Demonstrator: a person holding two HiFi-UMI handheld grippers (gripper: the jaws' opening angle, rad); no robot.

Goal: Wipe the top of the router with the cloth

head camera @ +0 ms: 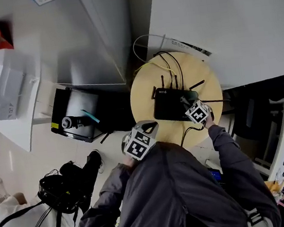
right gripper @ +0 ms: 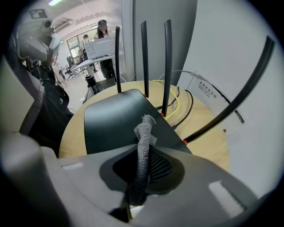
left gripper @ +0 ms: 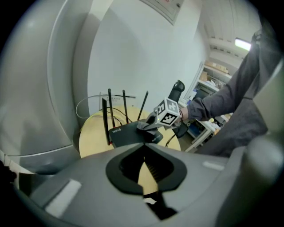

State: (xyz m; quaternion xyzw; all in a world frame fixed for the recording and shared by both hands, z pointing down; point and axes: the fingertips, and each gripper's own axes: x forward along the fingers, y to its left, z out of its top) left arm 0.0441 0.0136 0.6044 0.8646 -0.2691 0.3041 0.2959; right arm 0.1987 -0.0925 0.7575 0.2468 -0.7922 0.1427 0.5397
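**A:** On the round table (head camera: 146,89) the router (head camera: 171,106) sat toward the back. Its antennas (right gripper: 144,57) stood up along the far edge, and one more leaned out to the right.

**B:** And the right gripper (right gripper: 140,177) was over it, fingers clamped on the cloth (right gripper: 144,133). That was a grey twisted strip poking out past the tips, above the black top. Whether it was actually pressing on the surface, I couldn't tell.

**A:** The other hand?

**B:** The left gripper (left gripper: 143,164) hung off the near edge of the table and pointed at the router. Its fingers were together with nothing between them.

**A:** What crowded the far edge?

**B:** The upright antennas fenced it off. Just behind them, black and yellow cables (right gripper: 179,104) looped across the wood. The white wall (head camera: 233,20) came right up to the table's back edge.

**A:** And off the table?

**B:** Down on the floor to the left were a black box (head camera: 77,116) and a dark bag (head camera: 64,190), both well apart from the router.
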